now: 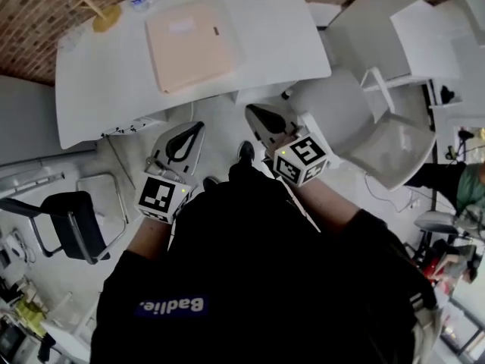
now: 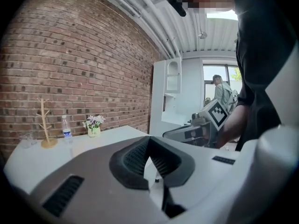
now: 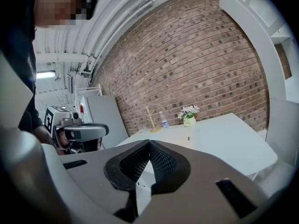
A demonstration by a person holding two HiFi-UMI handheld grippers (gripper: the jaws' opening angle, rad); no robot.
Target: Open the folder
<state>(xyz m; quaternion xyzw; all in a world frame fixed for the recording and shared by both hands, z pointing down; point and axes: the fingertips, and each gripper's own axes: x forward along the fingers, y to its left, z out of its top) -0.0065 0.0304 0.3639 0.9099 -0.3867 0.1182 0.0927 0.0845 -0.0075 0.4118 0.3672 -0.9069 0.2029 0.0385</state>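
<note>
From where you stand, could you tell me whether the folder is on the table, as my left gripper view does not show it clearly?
Observer: Yes. In the head view the folder lies flat and closed on the table.
Operator: Thank you. Is either gripper near it?
Observer: No. The left gripper and right gripper both sit short of the table's near edge, clear of the folder.
Operator: Are the right jaws open?
Observer: No. The right gripper view shows them shut, with nothing between them.

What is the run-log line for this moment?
stage: not started | folder: closed, flat on table | left hand-held gripper: shut, empty, short of table | right hand-held gripper: shut, empty, short of table
</note>
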